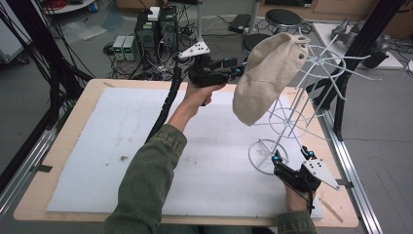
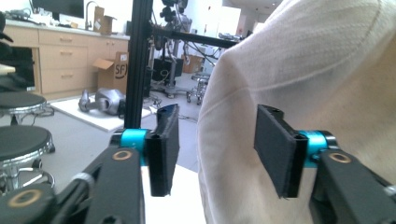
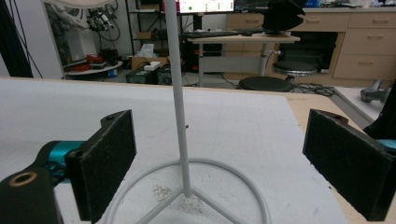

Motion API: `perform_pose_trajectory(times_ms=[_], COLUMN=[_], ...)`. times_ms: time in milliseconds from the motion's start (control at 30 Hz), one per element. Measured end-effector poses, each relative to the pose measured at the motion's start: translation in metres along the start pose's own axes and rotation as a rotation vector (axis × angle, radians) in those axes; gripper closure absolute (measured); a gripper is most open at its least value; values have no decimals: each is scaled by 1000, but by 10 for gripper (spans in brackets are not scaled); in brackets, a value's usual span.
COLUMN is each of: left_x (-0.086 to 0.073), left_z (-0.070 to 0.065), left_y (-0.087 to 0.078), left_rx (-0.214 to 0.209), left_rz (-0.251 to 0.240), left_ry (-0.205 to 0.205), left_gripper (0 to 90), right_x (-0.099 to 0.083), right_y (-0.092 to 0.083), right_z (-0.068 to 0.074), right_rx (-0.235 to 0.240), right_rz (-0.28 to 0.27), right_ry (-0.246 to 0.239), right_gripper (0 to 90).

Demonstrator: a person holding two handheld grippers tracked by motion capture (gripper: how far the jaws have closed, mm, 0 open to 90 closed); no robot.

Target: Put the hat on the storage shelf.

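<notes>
I had the left gripper (image 1: 239,71) raised at the far side of the tabletop (image 1: 73,122), its jaws standing apart with the cap's (image 1: 265,78) edge between them, neither pad clearly pressing it. The cap was cream, woven cloth with stitched seams, and it hung high on the rack (image 1: 297,112), a thin white wire frame with spokes, a straight pole and a ring base. My right gripper (image 1: 290,157) sat low at that base, jaws wide apart, the pole (image 3: 180,102) between the rough black pads, untouched. A white foam mat (image 1: 146,146) covered the wood. A cardboard box (image 2: 114,70) behind read "SF".
</notes>
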State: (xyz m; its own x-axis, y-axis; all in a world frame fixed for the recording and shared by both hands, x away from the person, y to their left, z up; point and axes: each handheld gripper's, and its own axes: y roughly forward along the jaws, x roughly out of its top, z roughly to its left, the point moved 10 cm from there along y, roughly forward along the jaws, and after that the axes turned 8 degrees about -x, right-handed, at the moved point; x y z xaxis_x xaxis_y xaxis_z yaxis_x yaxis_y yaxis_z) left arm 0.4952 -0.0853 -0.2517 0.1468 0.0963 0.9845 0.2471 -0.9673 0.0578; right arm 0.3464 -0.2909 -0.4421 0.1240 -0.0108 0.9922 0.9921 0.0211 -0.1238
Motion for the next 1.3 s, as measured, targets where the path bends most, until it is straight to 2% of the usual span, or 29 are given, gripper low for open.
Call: perform_pose_trajectory(times_ms=[67, 167, 333, 567, 633, 733, 900, 1067, 1167, 1300], left_x=[-1, -1, 0, 3, 3, 1, -5, -5, -4, -9], left_z=[0, 0, -3, -2, -3, -6, -14, -16, -19, -21], left_y=[-4, -10, -18, -31, -34, -40, -54, -75, -88, -108], left_rx=[12, 25, 22, 72, 82, 97, 112, 143, 141, 166], left_rz=[2, 1, 4, -19, -14, -4, -17, -30, -46, -39], left_ry=[2, -3, 6, 1, 14, 35, 44, 49, 47, 56], left_gripper=[461, 360, 340, 271, 258, 256, 263, 262, 262, 263], right_x=[0, 0, 0, -1, 0, 0, -2, 0, -1, -3], right_y=[0, -1, 0, -1, -2, -2, -1, -2, -2, -2], right_z=[0, 0, 0, -1, -1, -2, -2, -2, -1, -2], right_rx=[-1, -3, -3, -5, -5, -7, -6, -7, -6, -9], right_rz=[0, 0, 1, 4, 2, 0, 7, 0, 2, 10], right_ry=[-2, 1, 3, 3, 10, 9, 8, 5, 10, 3], right_gripper=[87, 86, 86, 86, 86, 87, 86, 86, 86, 86])
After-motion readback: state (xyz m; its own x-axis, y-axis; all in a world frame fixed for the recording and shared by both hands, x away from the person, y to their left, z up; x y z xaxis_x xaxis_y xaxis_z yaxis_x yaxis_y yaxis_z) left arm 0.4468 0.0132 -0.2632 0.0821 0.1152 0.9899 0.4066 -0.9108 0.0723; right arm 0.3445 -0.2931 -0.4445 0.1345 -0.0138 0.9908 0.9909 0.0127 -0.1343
